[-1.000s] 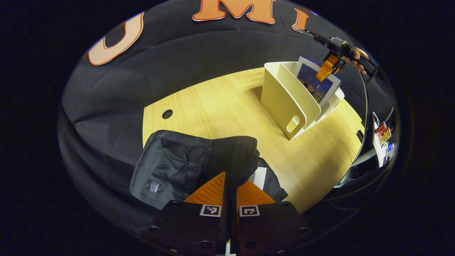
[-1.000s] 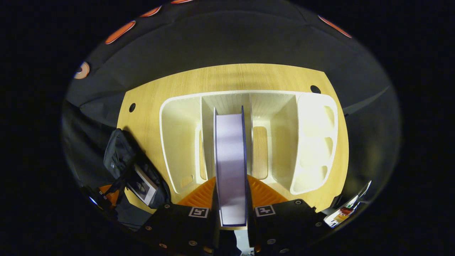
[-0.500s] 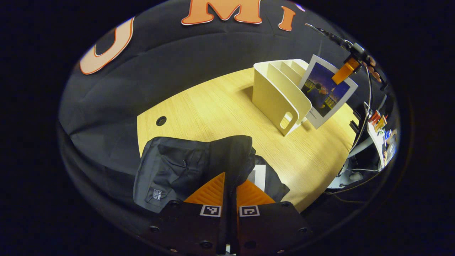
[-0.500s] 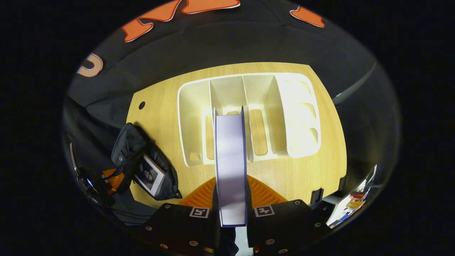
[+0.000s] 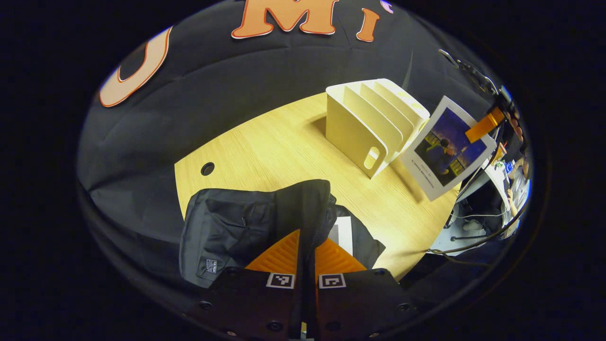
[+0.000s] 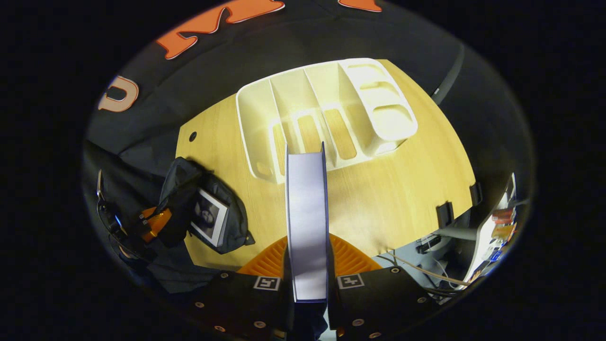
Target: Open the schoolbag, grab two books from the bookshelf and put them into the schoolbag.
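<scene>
The black schoolbag (image 5: 236, 222) lies at the table's near left, its opening held up by my left gripper (image 5: 307, 235), which is shut on the bag's edge. One book (image 5: 344, 232) lies inside the bag. My right gripper (image 6: 307, 239) is shut on a second book (image 6: 307, 199), seen edge-on and held in the air in front of the cream bookshelf (image 6: 326, 109), whose slots stand bare. From the left gripper view that blue-covered book (image 5: 447, 149) hangs to the right of the bookshelf (image 5: 374, 123), pinched by the right gripper (image 5: 483, 127). The schoolbag (image 6: 184, 189), the book inside it (image 6: 209, 220) and the left gripper (image 6: 154, 225) sit at the left.
The wooden table (image 5: 284, 151) has a cable hole (image 5: 207, 168) at its far left. Beyond the table's right edge (image 6: 454, 208) are cables and a stand with small coloured items (image 6: 497, 222). Black cloth walls close the back.
My right gripper has lifted the book out of the bookshelf and drawn it back and to the right, away from the shelf. The left gripper stays shut on the bag.
</scene>
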`<state>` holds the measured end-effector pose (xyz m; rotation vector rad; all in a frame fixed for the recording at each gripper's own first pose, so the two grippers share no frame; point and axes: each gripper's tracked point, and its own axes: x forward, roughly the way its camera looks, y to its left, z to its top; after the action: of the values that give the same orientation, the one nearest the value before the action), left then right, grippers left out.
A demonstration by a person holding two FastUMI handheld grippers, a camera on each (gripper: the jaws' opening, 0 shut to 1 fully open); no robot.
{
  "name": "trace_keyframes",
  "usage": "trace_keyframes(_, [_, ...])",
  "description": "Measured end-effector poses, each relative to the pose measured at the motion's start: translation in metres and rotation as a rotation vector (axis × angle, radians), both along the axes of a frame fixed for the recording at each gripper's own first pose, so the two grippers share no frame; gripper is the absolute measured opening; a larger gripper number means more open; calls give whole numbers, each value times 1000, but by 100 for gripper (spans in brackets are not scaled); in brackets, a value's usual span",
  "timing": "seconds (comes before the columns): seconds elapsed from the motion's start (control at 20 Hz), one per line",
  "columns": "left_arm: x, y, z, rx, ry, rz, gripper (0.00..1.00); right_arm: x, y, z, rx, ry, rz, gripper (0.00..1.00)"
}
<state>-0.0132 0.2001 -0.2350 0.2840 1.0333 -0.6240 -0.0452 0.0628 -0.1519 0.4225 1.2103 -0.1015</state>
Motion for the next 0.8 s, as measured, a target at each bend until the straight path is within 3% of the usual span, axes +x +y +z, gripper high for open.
trace_keyframes(0.4, [2,9,12,-15,-22,-2,5,-24,73,-6,288,-143,-61,28])
trace_keyframes(0.8, [-4,10,17,-37,-21,26,5,6,156,-21,595,-255,-123,27])
